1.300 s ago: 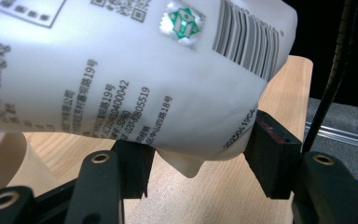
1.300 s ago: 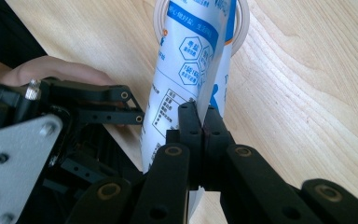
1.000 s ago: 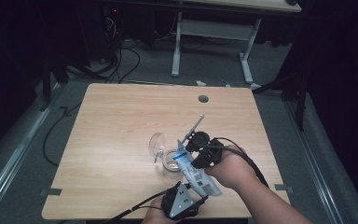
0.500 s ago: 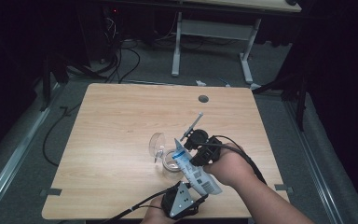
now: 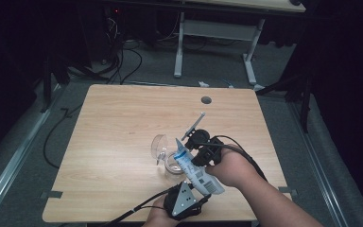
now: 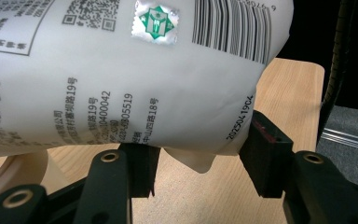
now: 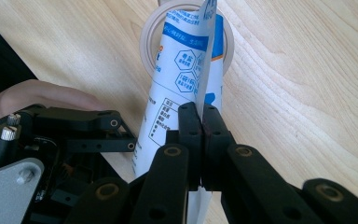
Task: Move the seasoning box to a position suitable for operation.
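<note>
Evidently both hand-held grippers are tilting a printed pouch over a glass, right pinching its edge, left clamping its base, likely for pouring.

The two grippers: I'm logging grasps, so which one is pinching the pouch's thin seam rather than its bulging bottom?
The right gripper: its jaws are closed on the pouch's flat side seam. The left gripper straddles the bulging bottom end.

Pouch cut off at top and left in left tool view, its small print blurred, glass partly hidden behind pouch in high view, left tool cut by bottom edge
</note>
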The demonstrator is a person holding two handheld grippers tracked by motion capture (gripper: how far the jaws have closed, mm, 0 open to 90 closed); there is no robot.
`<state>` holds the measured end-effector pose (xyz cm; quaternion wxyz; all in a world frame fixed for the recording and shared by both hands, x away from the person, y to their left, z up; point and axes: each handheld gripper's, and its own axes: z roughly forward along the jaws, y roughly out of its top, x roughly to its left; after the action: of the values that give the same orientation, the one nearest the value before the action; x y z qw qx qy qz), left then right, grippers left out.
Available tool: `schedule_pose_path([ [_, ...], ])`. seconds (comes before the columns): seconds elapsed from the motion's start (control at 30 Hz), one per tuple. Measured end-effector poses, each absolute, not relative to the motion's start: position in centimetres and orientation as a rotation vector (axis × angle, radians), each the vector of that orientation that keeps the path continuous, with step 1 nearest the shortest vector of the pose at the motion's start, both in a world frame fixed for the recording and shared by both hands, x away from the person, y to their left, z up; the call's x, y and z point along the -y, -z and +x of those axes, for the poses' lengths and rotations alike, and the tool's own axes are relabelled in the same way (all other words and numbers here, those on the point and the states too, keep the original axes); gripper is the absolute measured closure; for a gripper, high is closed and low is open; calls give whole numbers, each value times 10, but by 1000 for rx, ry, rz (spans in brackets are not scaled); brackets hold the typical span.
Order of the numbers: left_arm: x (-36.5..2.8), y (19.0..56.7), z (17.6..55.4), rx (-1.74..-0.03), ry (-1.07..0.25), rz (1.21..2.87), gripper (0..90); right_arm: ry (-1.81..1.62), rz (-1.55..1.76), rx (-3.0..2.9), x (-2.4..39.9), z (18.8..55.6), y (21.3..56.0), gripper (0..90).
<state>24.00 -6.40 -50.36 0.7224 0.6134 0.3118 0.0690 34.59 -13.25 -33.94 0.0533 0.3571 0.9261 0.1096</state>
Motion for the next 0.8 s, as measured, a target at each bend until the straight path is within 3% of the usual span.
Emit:
schedule_pose_path([
  [0.8, 65, 500, 241, -702, -129, 1341, 506, -307, 1033, -2825, 129, 349, 339, 897],
])
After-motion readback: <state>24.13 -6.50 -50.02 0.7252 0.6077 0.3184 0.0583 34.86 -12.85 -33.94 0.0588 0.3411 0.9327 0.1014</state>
